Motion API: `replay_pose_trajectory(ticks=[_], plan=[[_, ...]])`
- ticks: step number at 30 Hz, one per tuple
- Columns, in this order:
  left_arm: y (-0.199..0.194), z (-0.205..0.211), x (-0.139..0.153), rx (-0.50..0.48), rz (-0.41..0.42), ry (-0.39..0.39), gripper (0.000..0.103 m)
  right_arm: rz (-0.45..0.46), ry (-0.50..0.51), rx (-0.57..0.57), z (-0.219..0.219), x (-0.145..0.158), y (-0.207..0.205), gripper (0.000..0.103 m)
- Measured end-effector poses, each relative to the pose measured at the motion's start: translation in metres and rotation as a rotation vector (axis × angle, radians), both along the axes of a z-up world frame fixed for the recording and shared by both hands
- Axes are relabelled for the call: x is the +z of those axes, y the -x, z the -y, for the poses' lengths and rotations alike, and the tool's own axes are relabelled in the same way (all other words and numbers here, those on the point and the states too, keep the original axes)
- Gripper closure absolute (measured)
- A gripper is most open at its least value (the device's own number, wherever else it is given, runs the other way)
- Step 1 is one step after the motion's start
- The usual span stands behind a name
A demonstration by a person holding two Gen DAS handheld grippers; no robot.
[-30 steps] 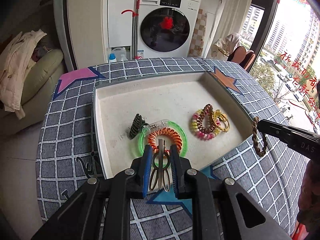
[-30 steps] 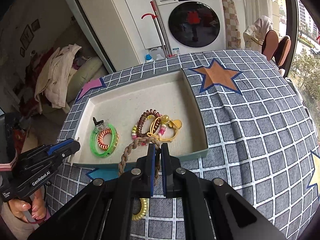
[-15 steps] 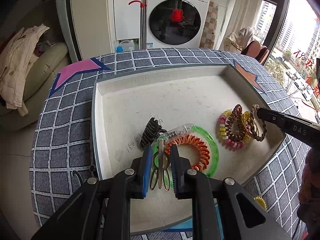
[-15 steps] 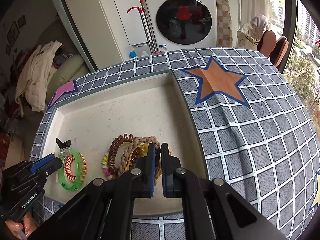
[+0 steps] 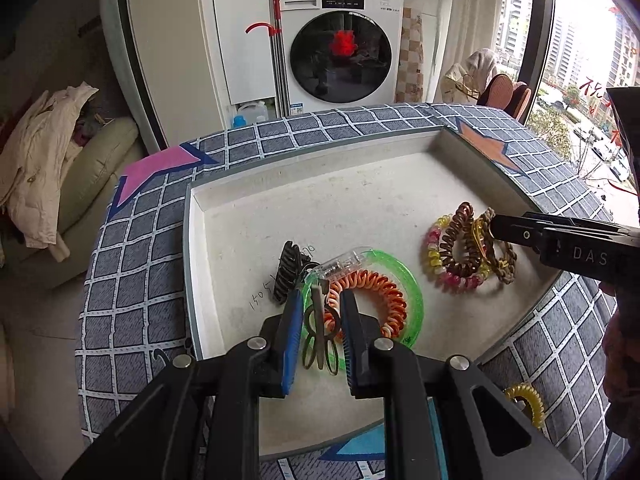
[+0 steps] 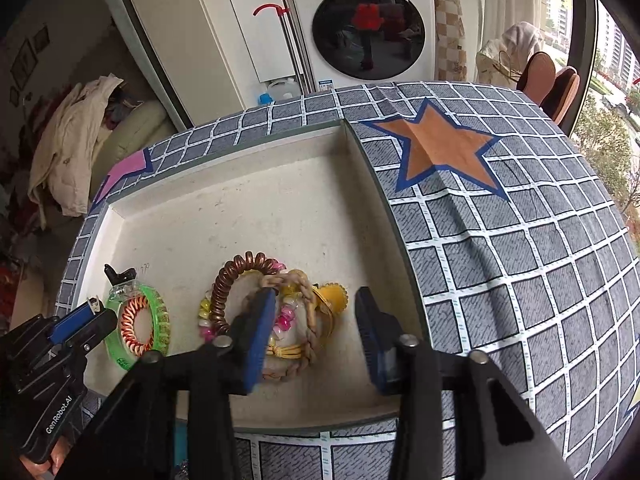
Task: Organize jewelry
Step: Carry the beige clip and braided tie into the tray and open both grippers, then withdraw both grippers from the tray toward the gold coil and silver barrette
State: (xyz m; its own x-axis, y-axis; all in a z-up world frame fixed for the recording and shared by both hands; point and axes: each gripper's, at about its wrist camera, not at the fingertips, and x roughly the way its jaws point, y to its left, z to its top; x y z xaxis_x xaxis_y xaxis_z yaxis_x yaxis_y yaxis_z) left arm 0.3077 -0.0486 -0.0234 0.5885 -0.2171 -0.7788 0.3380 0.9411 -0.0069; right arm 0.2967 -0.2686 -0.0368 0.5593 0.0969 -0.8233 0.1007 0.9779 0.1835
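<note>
A shallow beige tray (image 5: 360,184) sits on the checked tablecloth. My left gripper (image 5: 319,314) is shut on a bronze metal hair clip (image 5: 318,336), held over a green bangle (image 5: 412,300) with an orange coil tie (image 5: 376,292) inside it. My right gripper (image 6: 316,320) is open over a pile of ties; the braided tan tie (image 6: 308,320) lies loose on the pile between its jaws. The pile (image 5: 460,252) holds a brown coil tie, a pink and yellow bead bracelet and a yellow piece.
A dark claw clip (image 5: 288,268) and a clear clip (image 5: 344,262) lie by the green bangle. A yellow coil tie (image 5: 526,398) lies on the cloth outside the tray's near rim. A washing machine (image 5: 340,40) stands behind the table.
My right gripper carried the braided tie from outside the tray onto the pile, then opened and let it go. My left gripper moved forward over the green bangle with the clip.
</note>
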Motion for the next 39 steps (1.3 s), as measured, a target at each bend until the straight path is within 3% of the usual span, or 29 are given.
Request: replay_pose_trajectory(ticks=[9,11,12,13,26,39], plan=[[0.014,0.0,0.023,0.006,0.052,0.028,0.064,0.078,-0.045,-0.015,0.003,0.026,0.032,0.048],[0.017,-0.001,0.028,0.013,0.061,0.036,0.027,0.09,-0.052,-0.016,0.003,0.031,0.041,0.048],[0.021,-0.003,0.031,0.024,0.08,0.044,0.002,0.094,-0.053,-0.016,0.003,0.033,0.045,0.048],[0.027,-0.004,0.036,0.03,0.11,0.056,0.0,0.098,-0.056,-0.016,0.002,0.035,0.049,0.048],[0.061,-0.008,0.053,0.029,0.106,0.087,0.0,0.097,-0.095,-0.003,0.001,0.044,0.093,0.043],[0.127,0.006,0.023,-0.098,-0.01,0.037,0.0,0.019,-0.094,0.022,0.004,0.022,0.127,0.037]])
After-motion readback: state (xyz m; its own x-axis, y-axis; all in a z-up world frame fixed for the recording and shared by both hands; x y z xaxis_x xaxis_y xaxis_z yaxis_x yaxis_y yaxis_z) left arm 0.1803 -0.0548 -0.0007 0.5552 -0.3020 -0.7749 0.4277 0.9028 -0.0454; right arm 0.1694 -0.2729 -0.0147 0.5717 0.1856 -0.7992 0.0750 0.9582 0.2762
